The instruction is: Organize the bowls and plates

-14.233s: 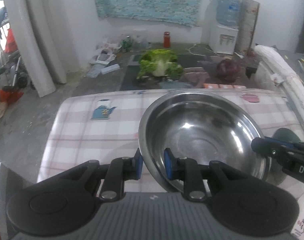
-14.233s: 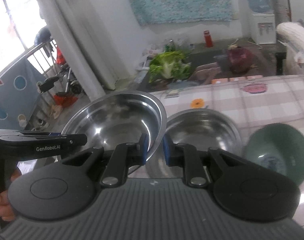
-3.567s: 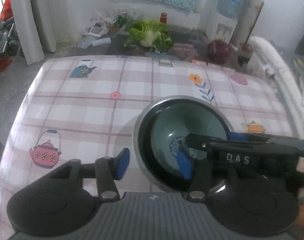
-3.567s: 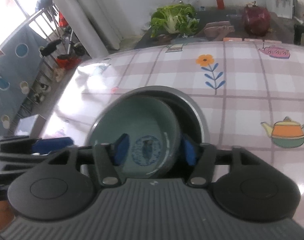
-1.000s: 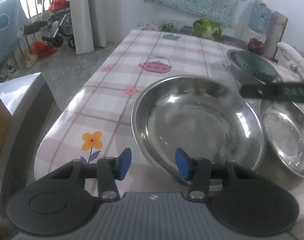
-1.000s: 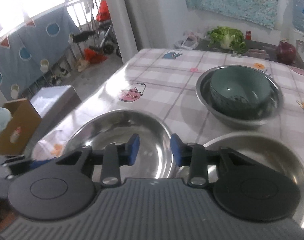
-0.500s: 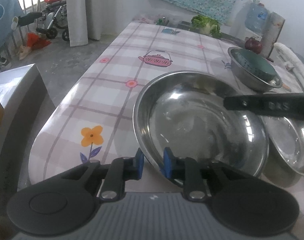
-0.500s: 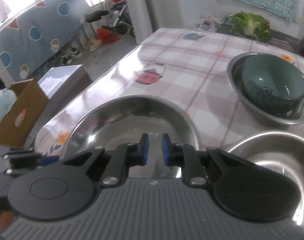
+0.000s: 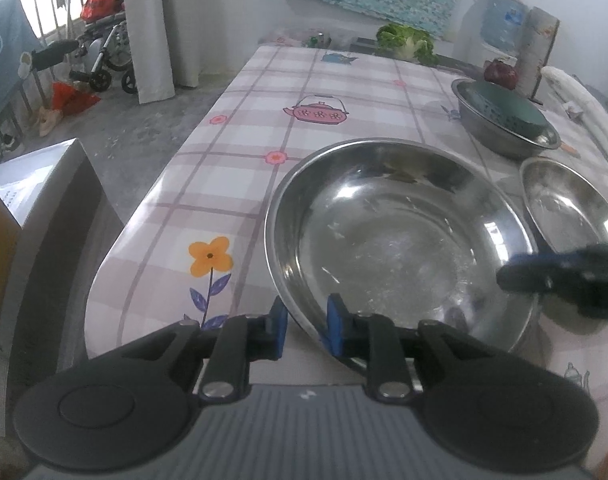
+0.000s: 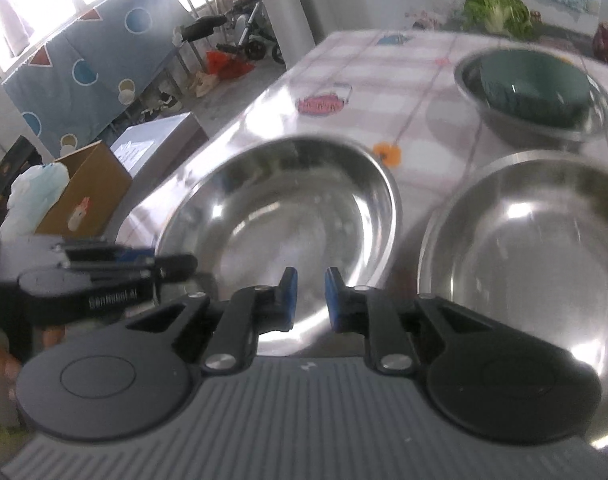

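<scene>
A large steel plate (image 9: 400, 240) lies near the front left corner of the checked tablecloth (image 9: 264, 128). My left gripper (image 9: 304, 320) is shut on its near left rim. My right gripper (image 10: 308, 300) is shut on the same plate (image 10: 280, 208) at its near edge; from the left wrist it (image 9: 504, 276) shows side-on at the plate's right rim. The left gripper (image 10: 184, 266) appears at the plate's left side in the right wrist view. A second steel plate (image 10: 532, 248) lies just to the right.
A steel bowl (image 9: 500, 136) with a green bowl (image 10: 536, 80) inside stands farther back on the right. The table's left edge drops to the floor, where a white box (image 9: 36, 184) and a cardboard box (image 10: 84, 196) stand. Cabbage (image 9: 404, 40) lies beyond the far end.
Both grippers have closed on the large plate's rim. The right gripper has drawn back from across the plate to its right rim.
</scene>
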